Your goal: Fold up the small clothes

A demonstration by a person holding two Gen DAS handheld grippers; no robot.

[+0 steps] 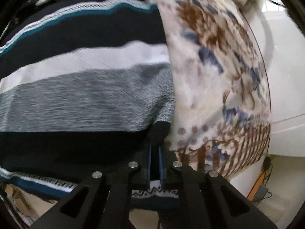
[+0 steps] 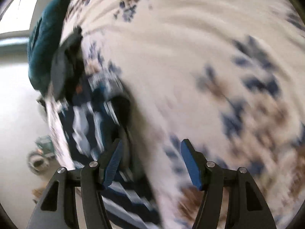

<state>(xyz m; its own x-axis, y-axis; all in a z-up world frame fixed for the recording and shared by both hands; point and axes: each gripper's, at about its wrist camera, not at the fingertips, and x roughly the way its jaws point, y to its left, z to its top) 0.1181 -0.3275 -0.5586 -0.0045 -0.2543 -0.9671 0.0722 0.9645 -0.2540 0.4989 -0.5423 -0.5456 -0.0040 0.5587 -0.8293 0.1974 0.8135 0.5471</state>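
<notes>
A striped knit garment (image 1: 80,80) with navy, white, grey and teal bands fills the left wrist view. My left gripper (image 1: 154,152) is shut on its dark navy edge and holds it up in front of a cream floral bedspread (image 1: 219,76). In the blurred right wrist view my right gripper (image 2: 150,152) is open and empty, hovering over the floral bedspread (image 2: 200,57). The striped garment (image 2: 91,126) lies just left of its left finger (image 2: 114,162), at the bed's edge.
A dark teal cushion (image 2: 43,43) lies at the bed's far left edge. A pale floor (image 2: 17,114) with a round object (image 2: 38,162) is below it. A white wall (image 1: 286,95) and cables (image 1: 265,171) are at the right in the left wrist view.
</notes>
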